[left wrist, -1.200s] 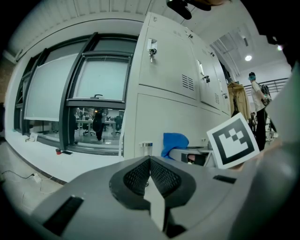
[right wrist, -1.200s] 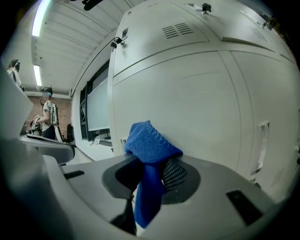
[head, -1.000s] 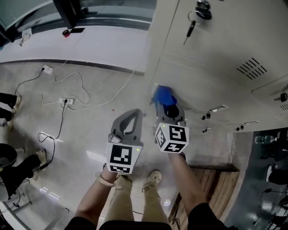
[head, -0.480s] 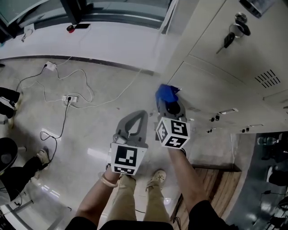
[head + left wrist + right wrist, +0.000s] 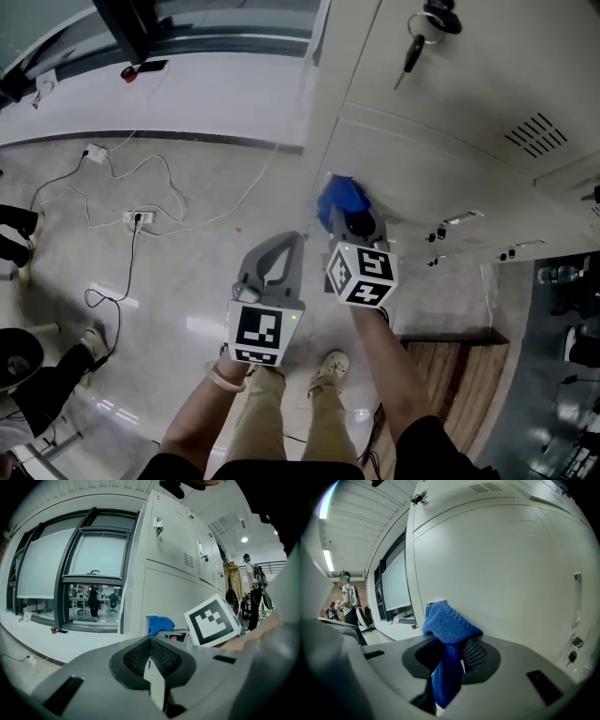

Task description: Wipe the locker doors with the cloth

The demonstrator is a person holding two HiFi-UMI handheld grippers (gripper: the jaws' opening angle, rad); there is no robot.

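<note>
- Against the picture half a second ago, the right gripper (image 5: 454,654) and its cloth (image 5: 449,629) have shifted only a little on the locker; the keys (image 5: 413,49) now show further left in the head view.
- The right jaws are closed on the blue cloth. A fold of it rises above the jaw tips and a strip hangs down between them.
- Just ahead of these jaws the cloth lies against the lower locker door (image 5: 441,178), near its left edge and below the seam to the upper door.
- The left gripper (image 5: 150,649) has its jaws pressed together with nothing between them.
- It hangs just beside the right gripper, off the locker and over the floor (image 5: 187,272).
- Far to the left of the left jaws, white cables (image 5: 155,169) and a power strip (image 5: 138,217) lie on the floor.
</note>
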